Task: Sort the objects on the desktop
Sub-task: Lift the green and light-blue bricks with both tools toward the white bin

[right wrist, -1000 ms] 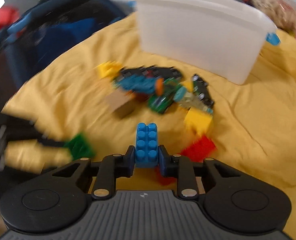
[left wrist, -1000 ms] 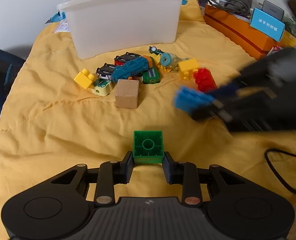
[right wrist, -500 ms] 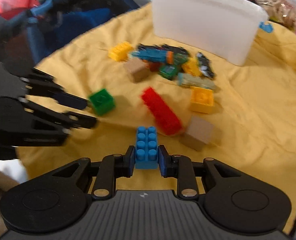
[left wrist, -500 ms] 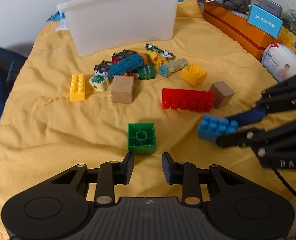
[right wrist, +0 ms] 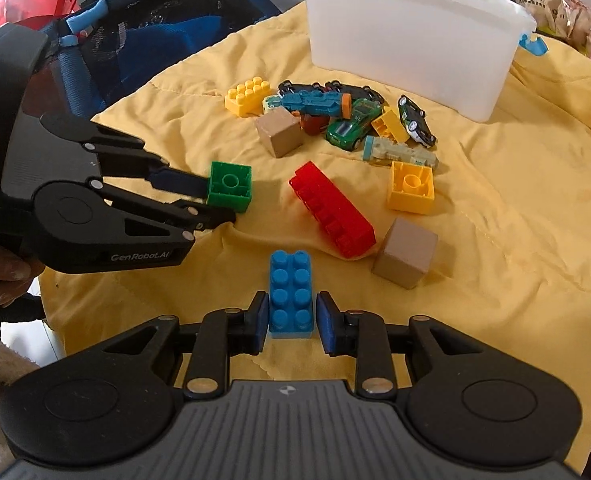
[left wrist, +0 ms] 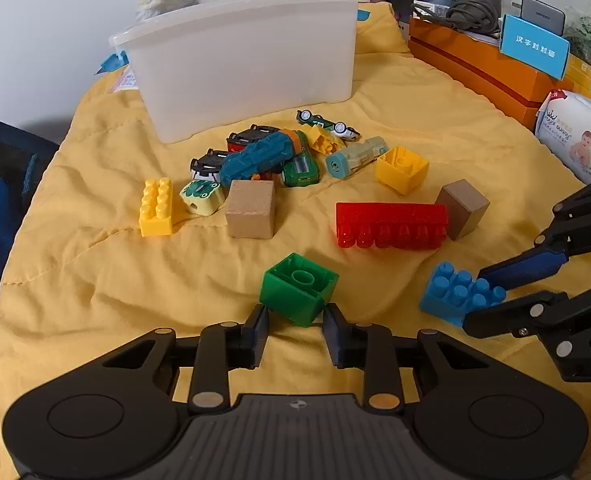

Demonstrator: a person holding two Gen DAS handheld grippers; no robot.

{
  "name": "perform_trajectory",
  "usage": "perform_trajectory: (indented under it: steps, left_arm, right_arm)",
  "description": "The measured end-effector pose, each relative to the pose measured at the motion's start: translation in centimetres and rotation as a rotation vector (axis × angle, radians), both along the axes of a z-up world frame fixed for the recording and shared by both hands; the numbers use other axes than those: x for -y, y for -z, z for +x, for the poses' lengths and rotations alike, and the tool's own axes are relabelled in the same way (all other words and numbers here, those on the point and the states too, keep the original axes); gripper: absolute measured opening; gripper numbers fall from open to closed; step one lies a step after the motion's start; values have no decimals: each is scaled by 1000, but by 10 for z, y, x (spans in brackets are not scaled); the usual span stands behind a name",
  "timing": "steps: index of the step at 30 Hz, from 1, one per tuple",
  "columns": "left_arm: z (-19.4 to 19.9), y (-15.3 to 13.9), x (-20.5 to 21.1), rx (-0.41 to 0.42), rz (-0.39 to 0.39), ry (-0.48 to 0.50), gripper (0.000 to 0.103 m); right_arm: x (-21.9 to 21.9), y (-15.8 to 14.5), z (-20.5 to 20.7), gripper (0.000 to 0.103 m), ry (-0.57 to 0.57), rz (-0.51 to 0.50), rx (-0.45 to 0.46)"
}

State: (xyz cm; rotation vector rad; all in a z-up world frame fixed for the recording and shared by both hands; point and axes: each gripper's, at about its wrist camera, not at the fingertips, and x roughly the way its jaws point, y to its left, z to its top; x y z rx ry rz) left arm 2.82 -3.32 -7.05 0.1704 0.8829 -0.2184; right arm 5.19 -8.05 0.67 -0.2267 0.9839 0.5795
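A green brick [left wrist: 298, 289] lies hollow side up on the yellow cloth, just past my open left gripper [left wrist: 295, 330]; it also shows in the right wrist view [right wrist: 230, 185]. A blue brick [right wrist: 290, 294] rests on the cloth between the parted fingers of my right gripper [right wrist: 290, 322], small gaps on both sides; it also shows in the left wrist view [left wrist: 457, 293]. Farther back lie a red long brick [left wrist: 390, 225], two wooden cubes [left wrist: 251, 209] [left wrist: 462, 208], yellow bricks [left wrist: 156, 207] [left wrist: 402, 169] and a heap of toy cars [left wrist: 273, 156].
A white plastic bin [left wrist: 243, 60] stands behind the heap. An orange box [left wrist: 479, 68] and a wipes pack [left wrist: 575, 136] sit at the right edge. A dark blue bag [right wrist: 167, 20] lies off the cloth's left side.
Both grippers have set their bricks on the cloth and opened. The green brick, held a second ago, now lies free and turned. The blue brick stands released between the right fingers.
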Motion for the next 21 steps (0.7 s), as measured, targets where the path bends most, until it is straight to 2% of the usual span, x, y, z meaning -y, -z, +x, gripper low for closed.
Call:
perform_trajectory:
  steps: [3,4,6,12,14,16,21]
  left_arm:
    - [2,-10,0,16,-14,-12,30]
    - [3,-15,2,33,6,-2,15]
    - [6,-22,9,51,50,35,14]
    - [23,-14,33,37,85,117,19]
    - [21,-13,40,58,122,134,22]
    - [18,-18,41,74,123,139,24]
    - [18,-23,34,103,150,121,42]
  right_arm:
    - [2,-1,0,30,10,-1,5]
    - [3,-1,0,30,14,0,5]
    - [5,0,0,30,24,5,0]
    - [5,-1,1,31,22,9,1]
    - [6,-1,1,31,22,9,2]
    - [7,-1,1,31,24,8,4]
    - [12,-3,2,37,42,14,12]
